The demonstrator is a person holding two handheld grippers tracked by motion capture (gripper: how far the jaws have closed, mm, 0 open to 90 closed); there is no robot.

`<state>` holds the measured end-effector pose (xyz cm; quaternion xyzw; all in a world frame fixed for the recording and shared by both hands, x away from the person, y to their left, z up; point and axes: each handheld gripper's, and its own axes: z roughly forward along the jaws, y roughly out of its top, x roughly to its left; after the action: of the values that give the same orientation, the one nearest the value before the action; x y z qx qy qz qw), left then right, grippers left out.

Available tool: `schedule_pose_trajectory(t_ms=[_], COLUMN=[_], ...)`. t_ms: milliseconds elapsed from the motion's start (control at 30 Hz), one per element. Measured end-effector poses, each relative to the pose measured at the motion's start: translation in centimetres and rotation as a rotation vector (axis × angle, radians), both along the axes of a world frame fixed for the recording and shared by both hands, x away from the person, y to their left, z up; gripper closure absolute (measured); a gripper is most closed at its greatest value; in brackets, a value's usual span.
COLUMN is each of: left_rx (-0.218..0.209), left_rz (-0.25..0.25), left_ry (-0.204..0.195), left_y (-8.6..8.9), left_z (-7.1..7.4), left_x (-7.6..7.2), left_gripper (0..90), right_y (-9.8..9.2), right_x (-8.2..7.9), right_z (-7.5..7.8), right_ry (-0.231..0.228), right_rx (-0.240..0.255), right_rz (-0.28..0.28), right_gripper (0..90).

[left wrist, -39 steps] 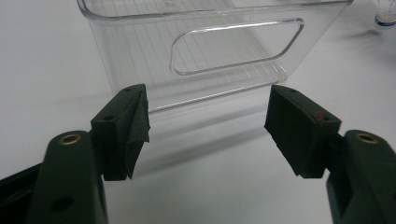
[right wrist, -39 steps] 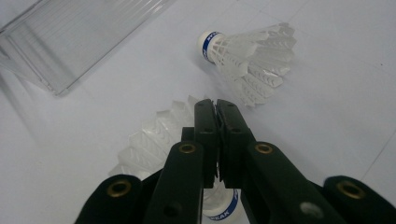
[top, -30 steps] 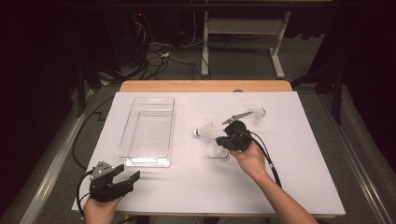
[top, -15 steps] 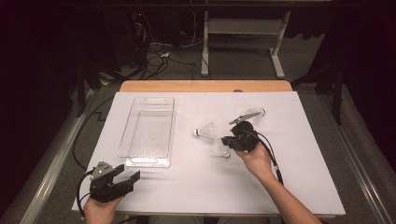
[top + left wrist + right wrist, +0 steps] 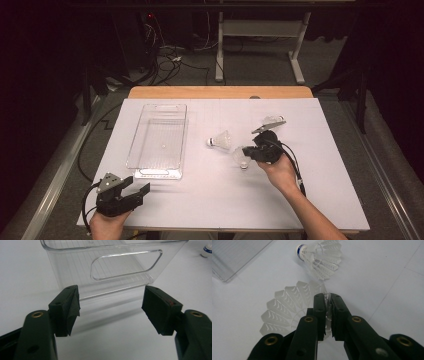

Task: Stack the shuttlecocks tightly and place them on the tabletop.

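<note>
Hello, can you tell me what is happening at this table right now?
A person works with a gripper in each hand. The right gripper is shut on the skirt edge of a shuttlecock. A second shuttlecock lies on its side on the table, between the held one and the clear bin. The left gripper is open and holds nothing, pointing at the bin's near end.

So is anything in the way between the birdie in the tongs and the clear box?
Yes, a little. The right tongs pinch one birdie by its skirt. A second birdie lies on the white table between it and the clear box, so carrying over or around it looks wise.
</note>
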<state>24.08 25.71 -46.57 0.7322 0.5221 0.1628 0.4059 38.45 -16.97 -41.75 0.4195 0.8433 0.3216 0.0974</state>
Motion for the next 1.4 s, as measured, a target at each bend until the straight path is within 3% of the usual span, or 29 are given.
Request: schedule_pose_trajectory(t_ms=[967,1400], left_rx=[0.001,0.002], left_rz=[0.001,0.000], left_ry=[0.003,0.002], left_y=[0.0,-0.1], left_z=[0.0,0.0], left_x=[0.0,0.0], left_gripper=[31.4,31.4], right_y=[-2.8,-3.8], right_x=[-0.6,-0.6], right_z=[-0.6,-1.1], right_ry=[0.012,0.016], right_rx=[-0.012,-0.013], right_rz=[-0.044,-0.078], right_gripper=[80.3,73.4])
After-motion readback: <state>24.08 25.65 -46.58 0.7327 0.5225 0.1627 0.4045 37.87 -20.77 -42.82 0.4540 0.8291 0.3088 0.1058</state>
